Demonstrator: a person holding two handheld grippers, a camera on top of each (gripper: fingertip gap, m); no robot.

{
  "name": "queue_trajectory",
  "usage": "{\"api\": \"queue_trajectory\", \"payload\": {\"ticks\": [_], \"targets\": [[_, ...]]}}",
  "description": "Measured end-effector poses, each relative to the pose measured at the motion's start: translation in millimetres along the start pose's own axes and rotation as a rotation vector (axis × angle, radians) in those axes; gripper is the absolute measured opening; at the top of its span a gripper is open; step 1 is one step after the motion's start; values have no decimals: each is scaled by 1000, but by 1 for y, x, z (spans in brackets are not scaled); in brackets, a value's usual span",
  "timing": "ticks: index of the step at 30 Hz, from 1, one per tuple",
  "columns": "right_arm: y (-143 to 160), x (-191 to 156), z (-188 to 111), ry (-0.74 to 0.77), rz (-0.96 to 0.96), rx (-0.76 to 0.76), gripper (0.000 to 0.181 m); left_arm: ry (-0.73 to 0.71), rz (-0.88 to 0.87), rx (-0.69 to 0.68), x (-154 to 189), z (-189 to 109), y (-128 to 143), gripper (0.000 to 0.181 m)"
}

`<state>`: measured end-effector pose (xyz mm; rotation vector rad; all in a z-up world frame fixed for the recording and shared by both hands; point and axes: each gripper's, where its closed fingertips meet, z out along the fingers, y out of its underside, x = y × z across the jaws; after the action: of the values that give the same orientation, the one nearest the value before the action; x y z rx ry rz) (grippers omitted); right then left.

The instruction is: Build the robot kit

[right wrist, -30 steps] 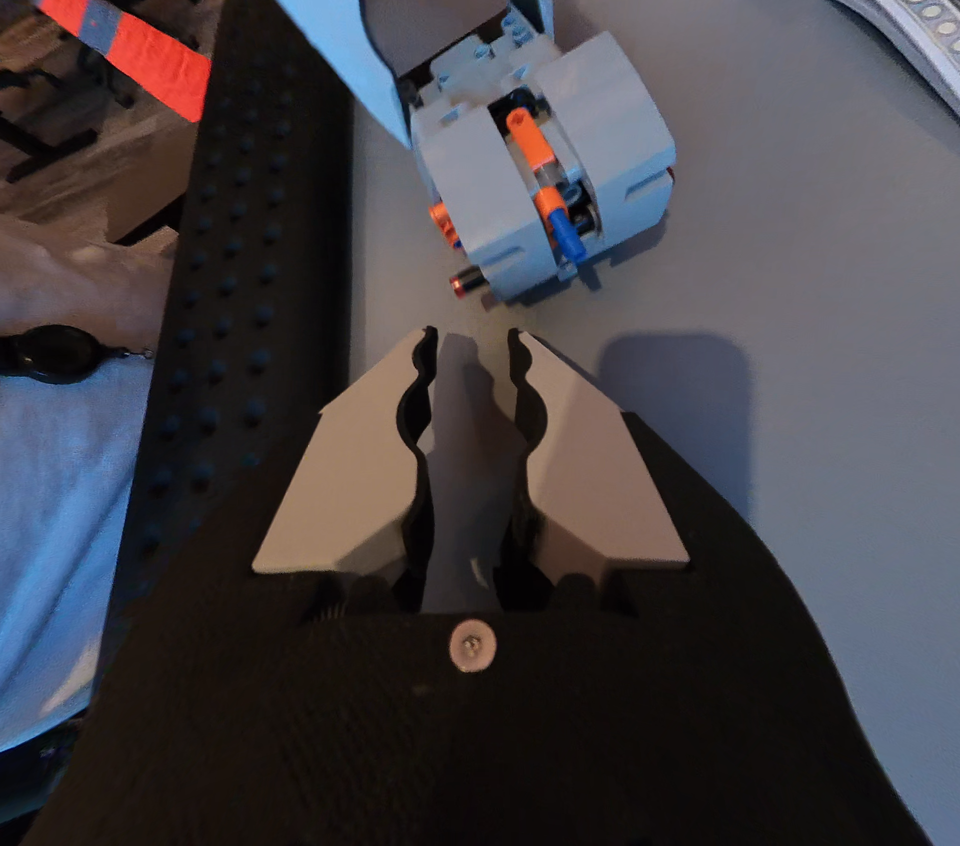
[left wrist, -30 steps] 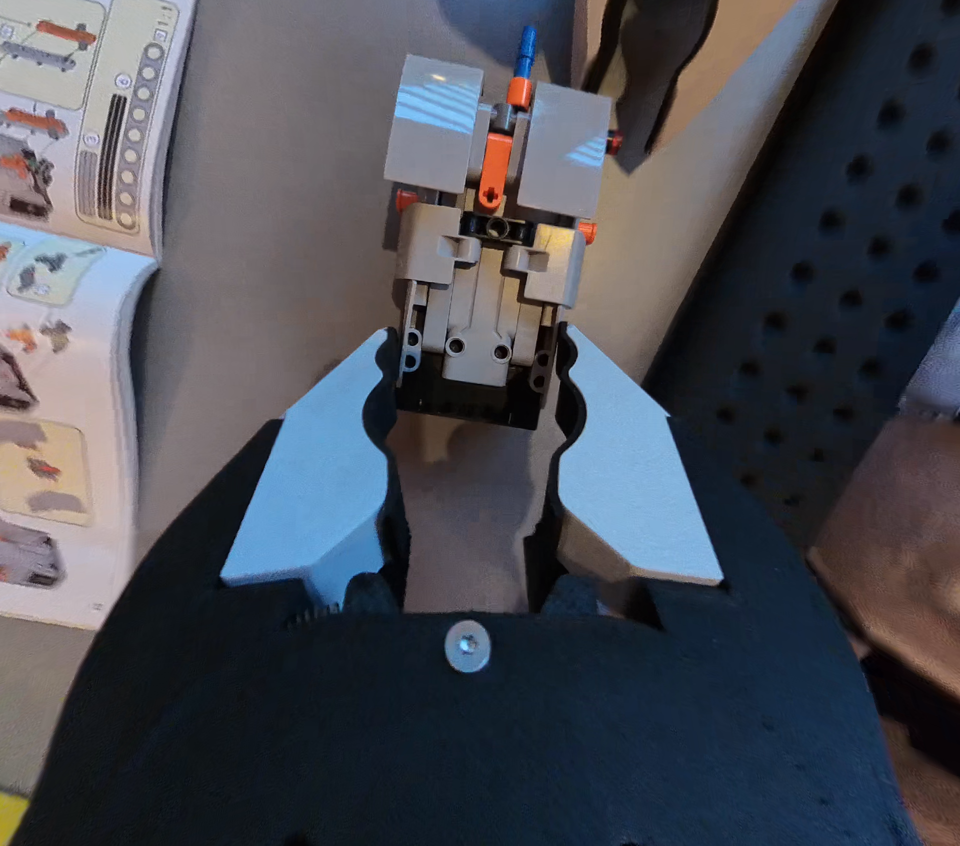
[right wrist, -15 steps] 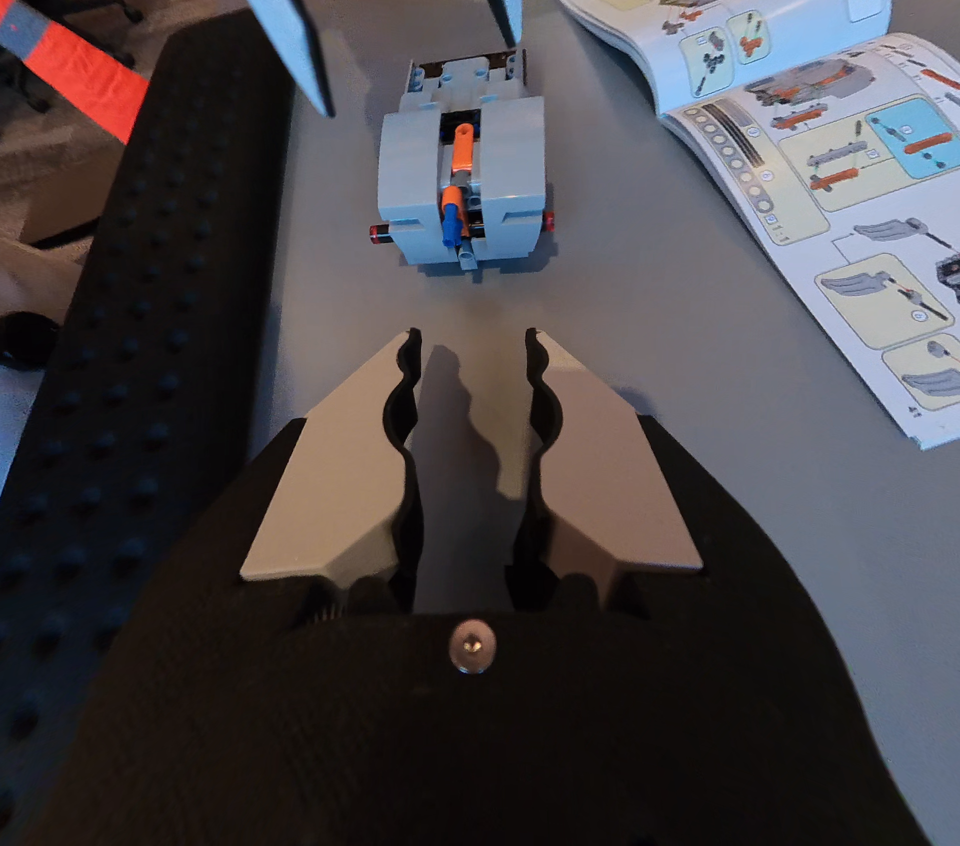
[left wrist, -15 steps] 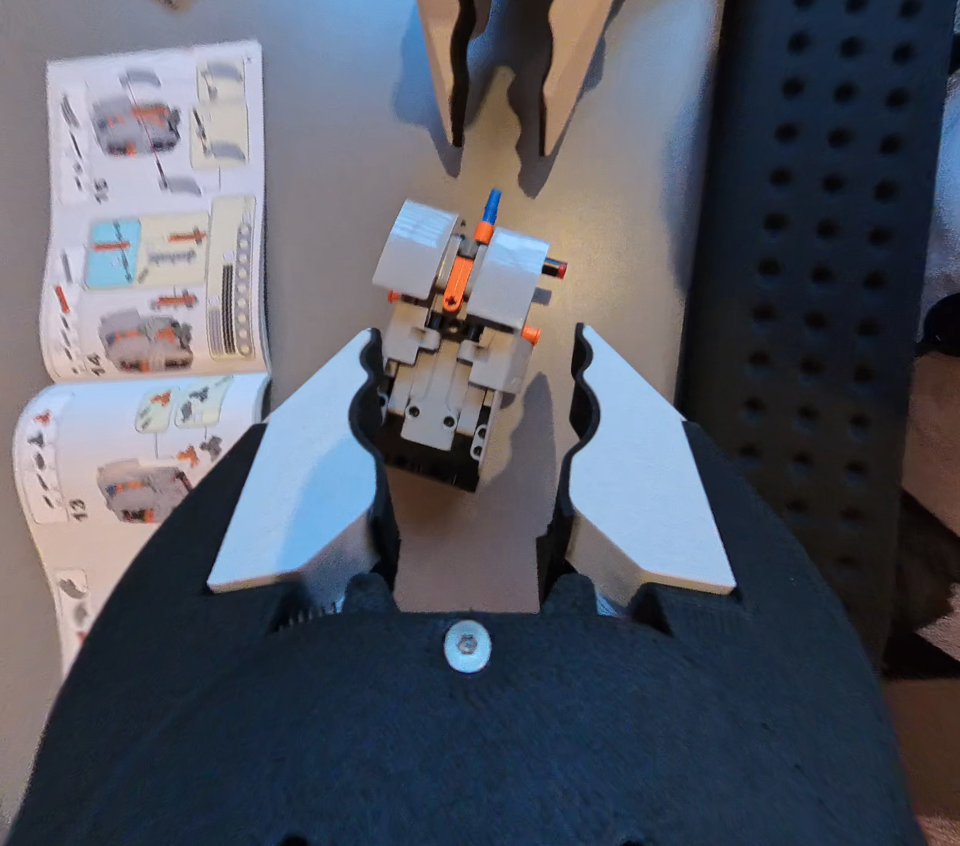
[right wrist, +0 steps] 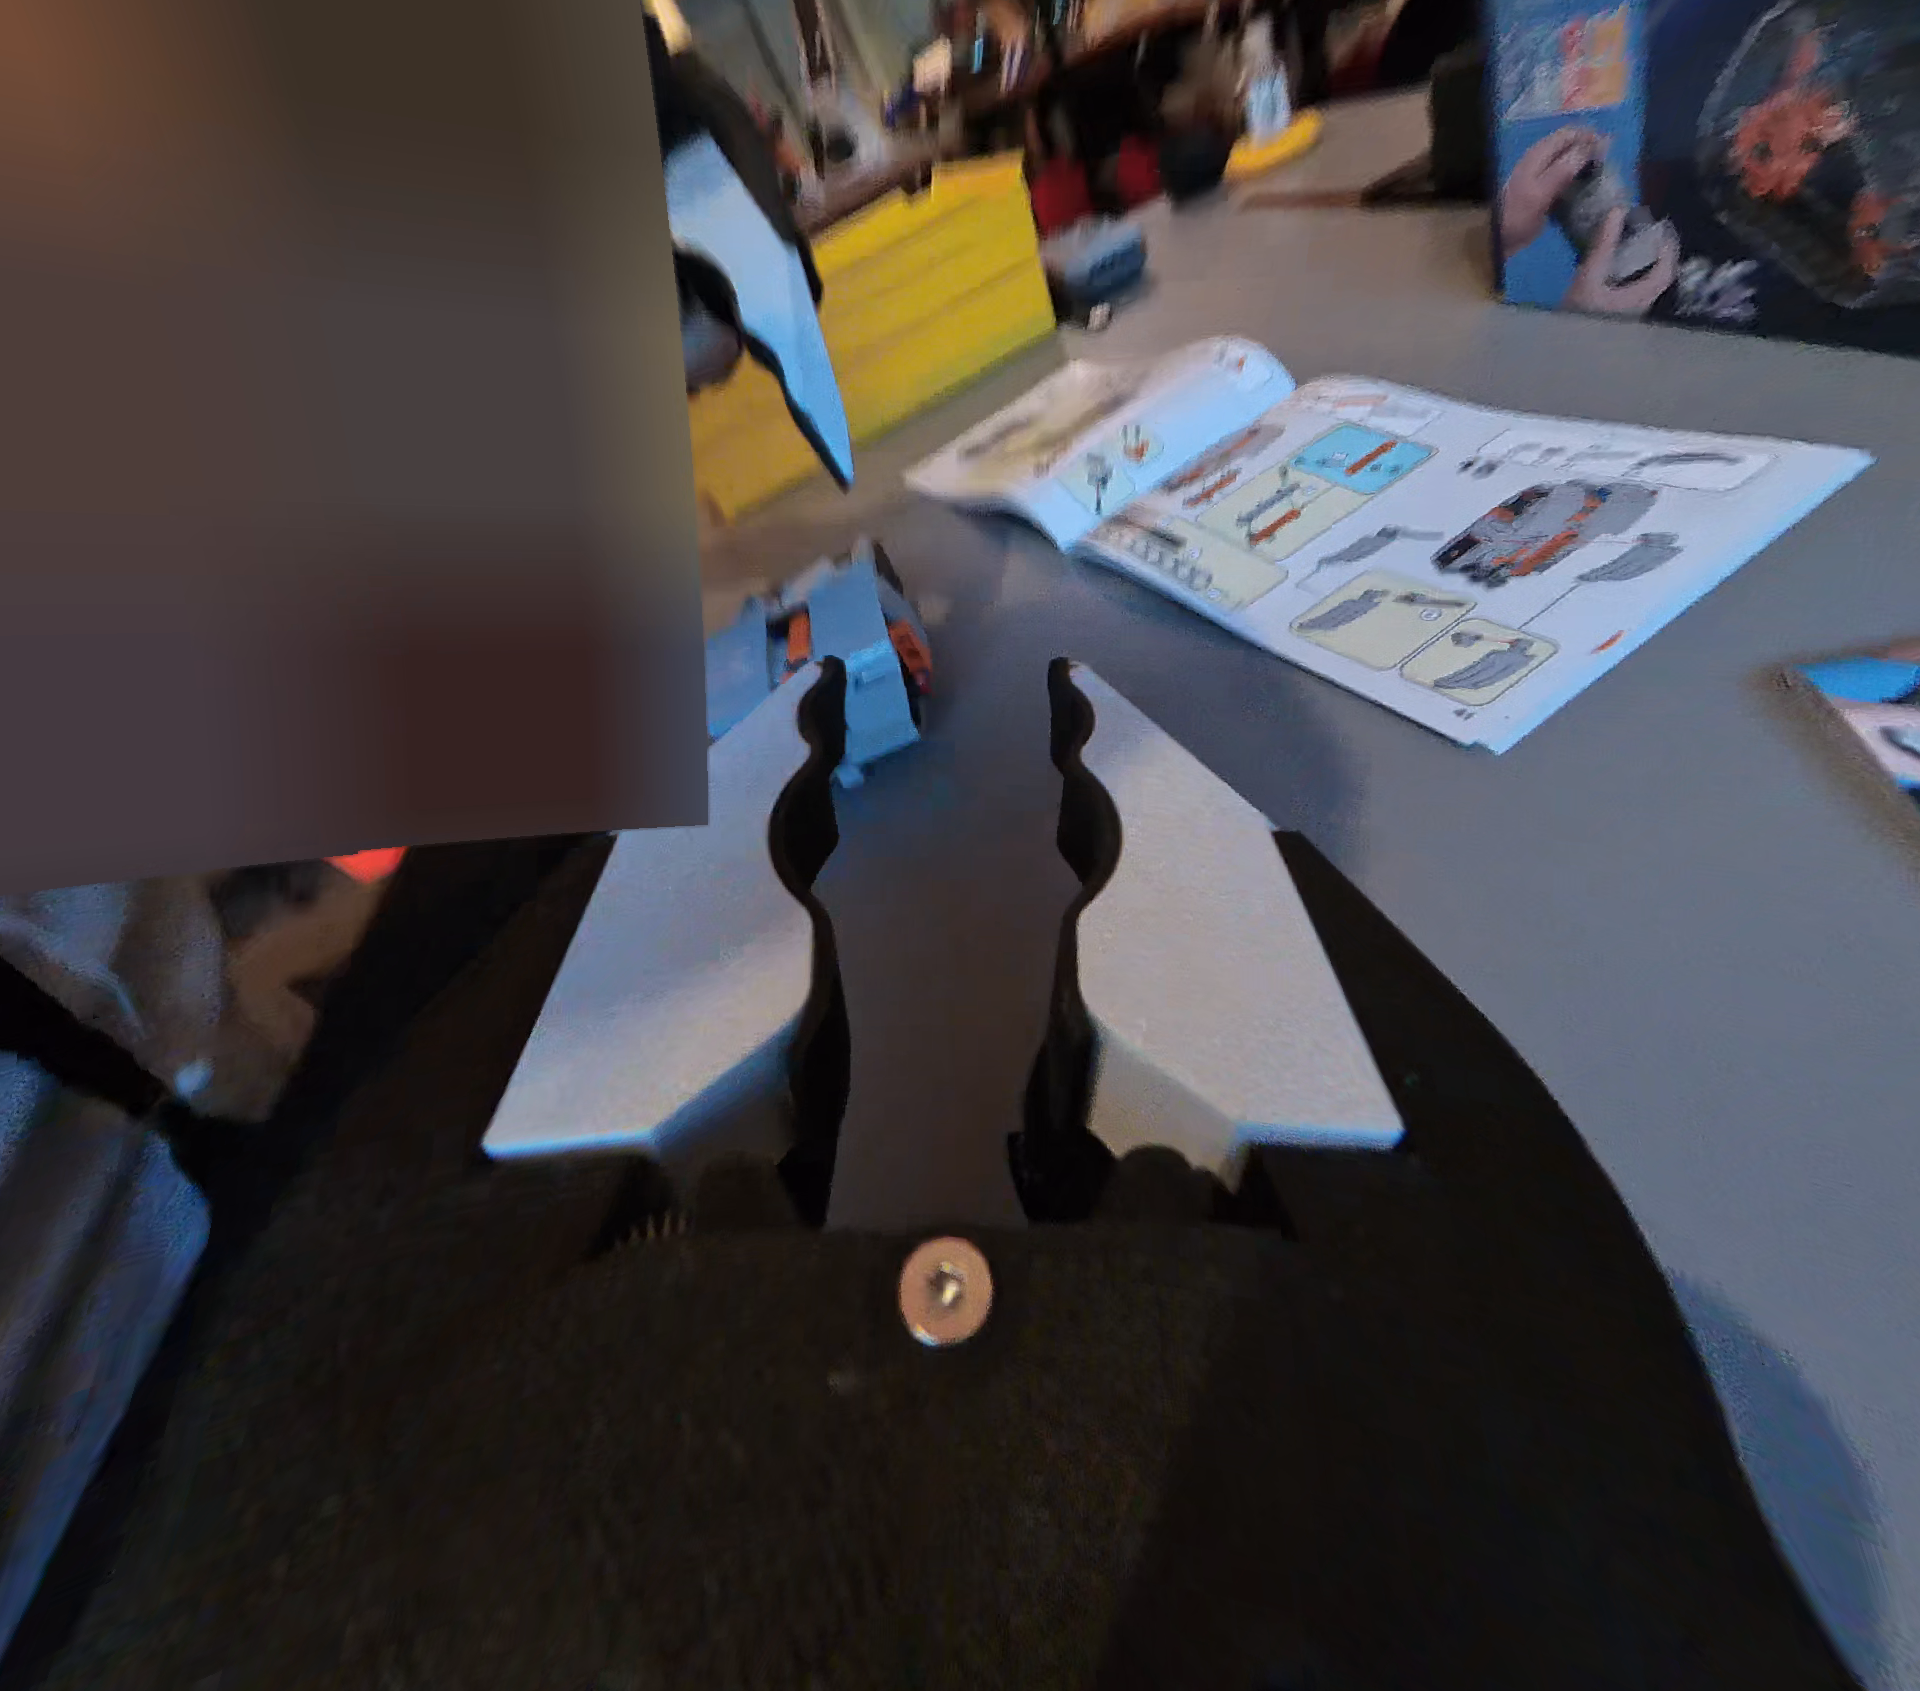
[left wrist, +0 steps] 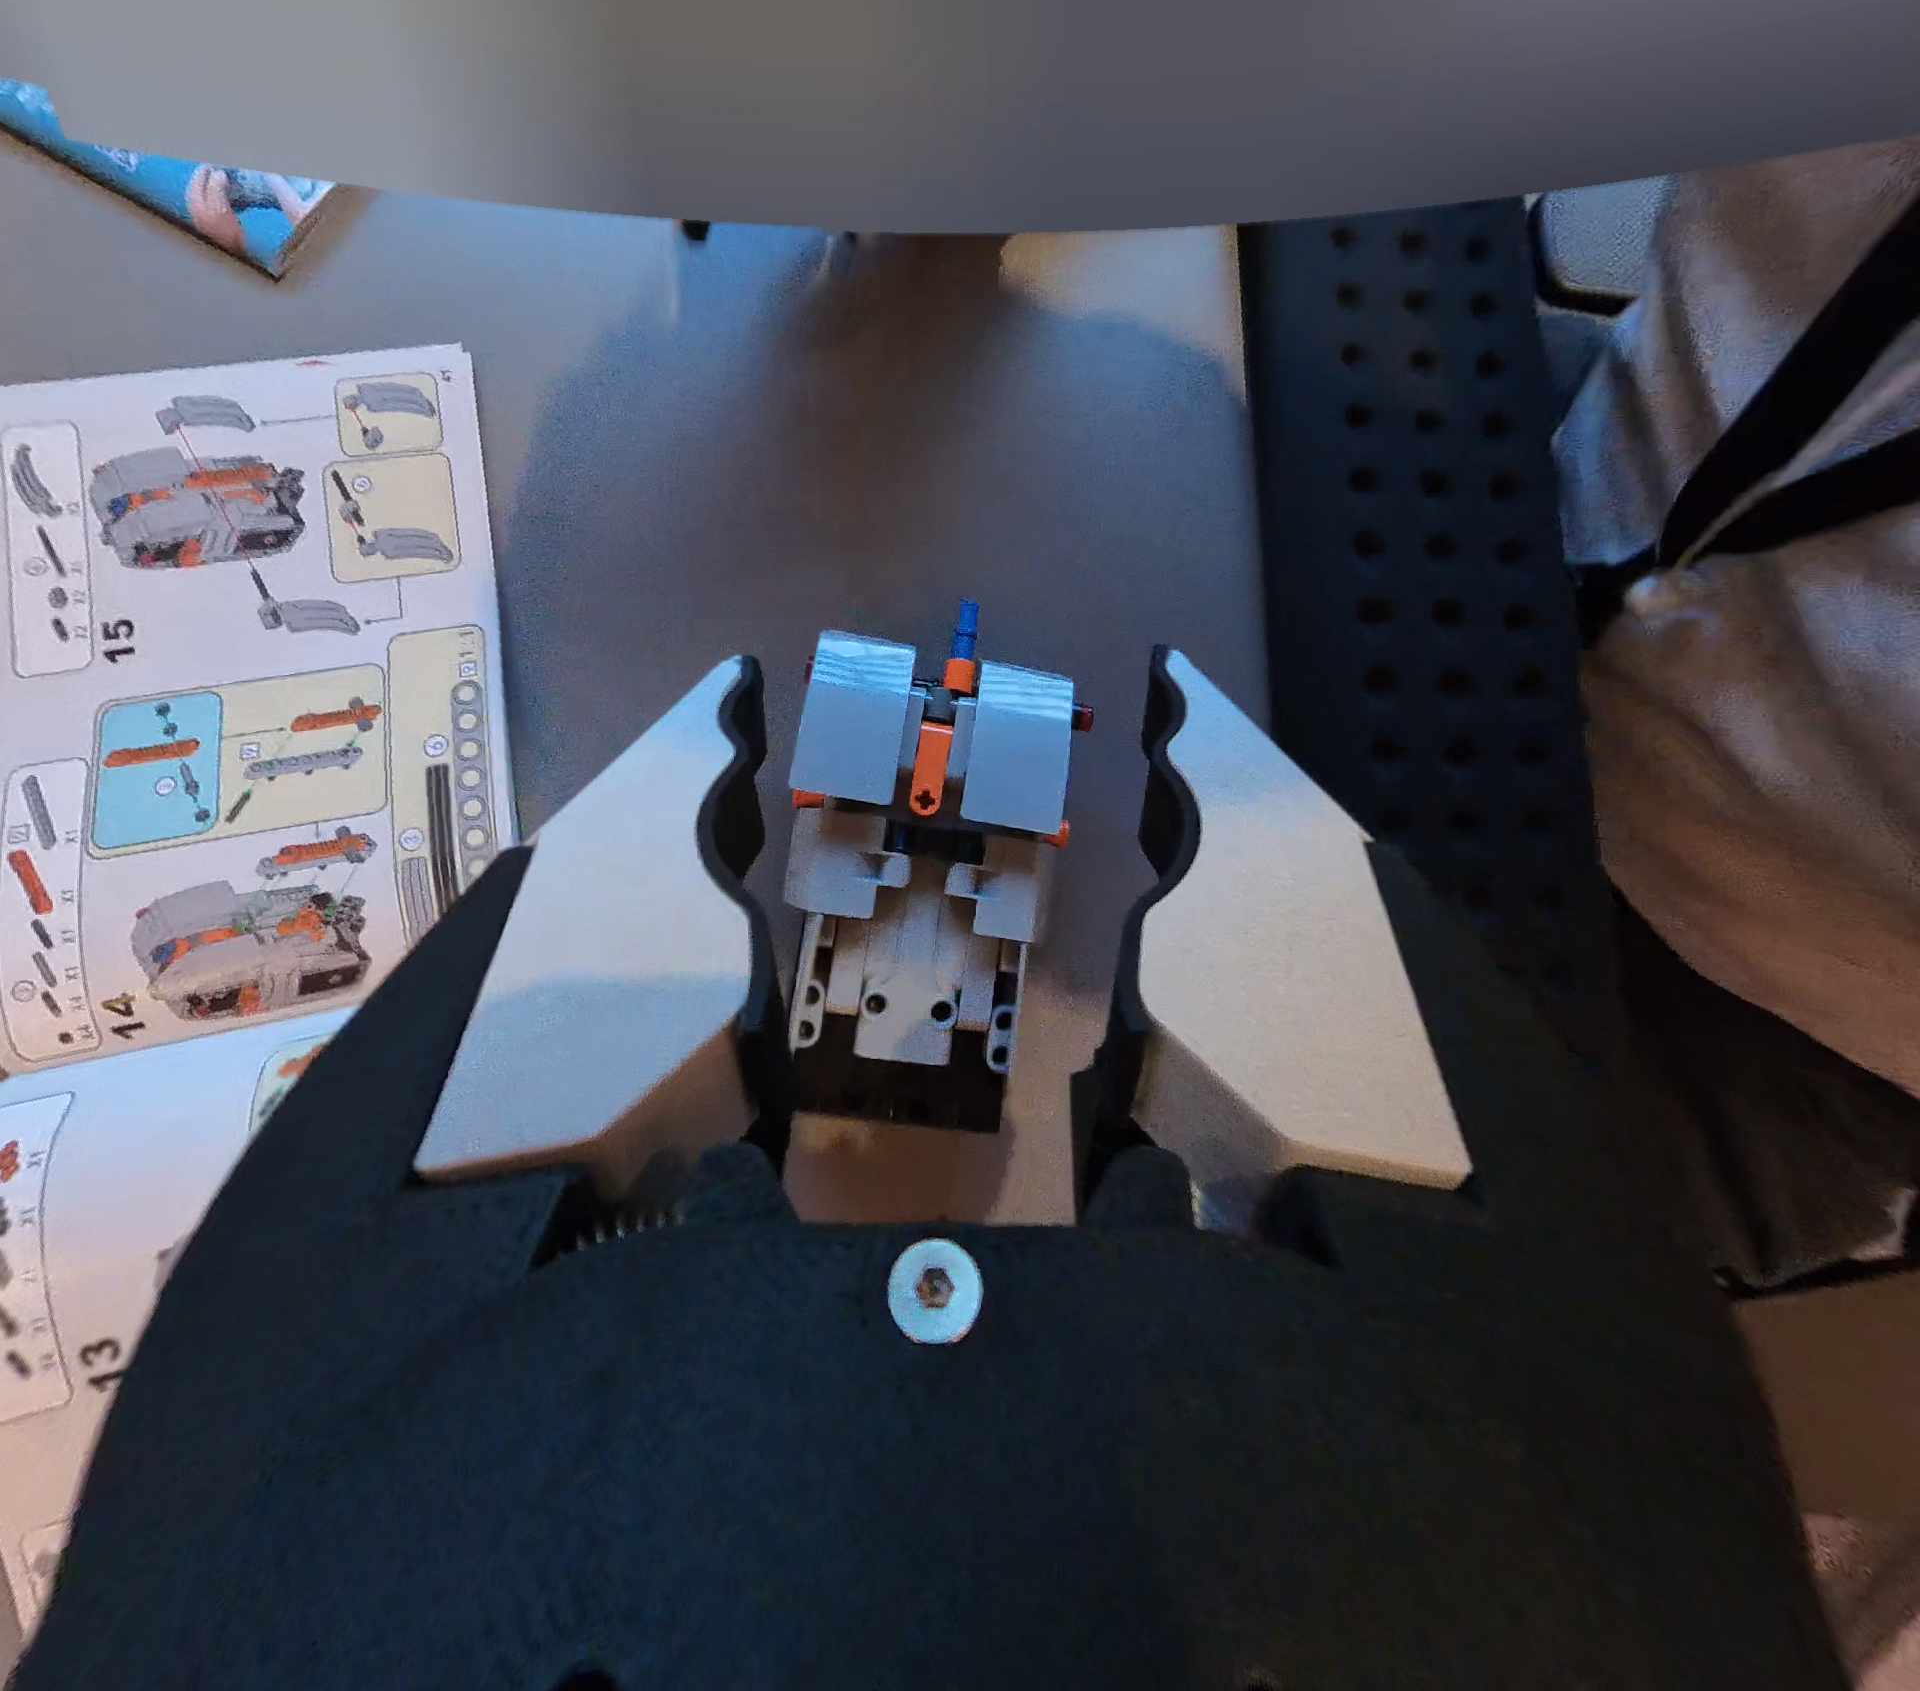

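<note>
Between the gaping left tool [left wrist: 951, 665], brick model [left wrist: 925, 852] ungripped; right tool [right wrist: 940, 670] parted, empty, view blurred.

A glossy grey-and-orange plastic brick model [left wrist: 928, 852] is seen between matt pale-grey fingers [left wrist: 623, 914]; a smooth paper instruction booklet [left wrist: 249, 685] lies left on the matt grey tabletop [left wrist: 852, 457].

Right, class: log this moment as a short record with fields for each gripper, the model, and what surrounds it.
left gripper: open, fingers either side of the model, not gripping
right gripper: open, empty, model just beyond its left finger
brick model: grey with orange and blue pins, resting on the grey table
instruction booklet: open, beside the model
yellow box: farther back
</note>
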<state>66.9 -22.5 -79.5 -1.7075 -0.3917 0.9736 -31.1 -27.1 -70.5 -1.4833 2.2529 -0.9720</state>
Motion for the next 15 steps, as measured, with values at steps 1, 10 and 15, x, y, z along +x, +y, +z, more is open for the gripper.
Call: {"api": "queue_trajectory", "payload": {"ticks": [1, 10, 15], "targets": [[-11, 4, -8, 35, 8, 87, 36, 6, -10, 4, 1, -2, -2, 72], [-49, 0, -17, 39, -16, 216, 46, -164, 70, -46, -1, -13, -7, 88], [-22, -35, -9, -10, -143, 92, 48, -276, 149, 82, 9, 1, -19, 87]]}}
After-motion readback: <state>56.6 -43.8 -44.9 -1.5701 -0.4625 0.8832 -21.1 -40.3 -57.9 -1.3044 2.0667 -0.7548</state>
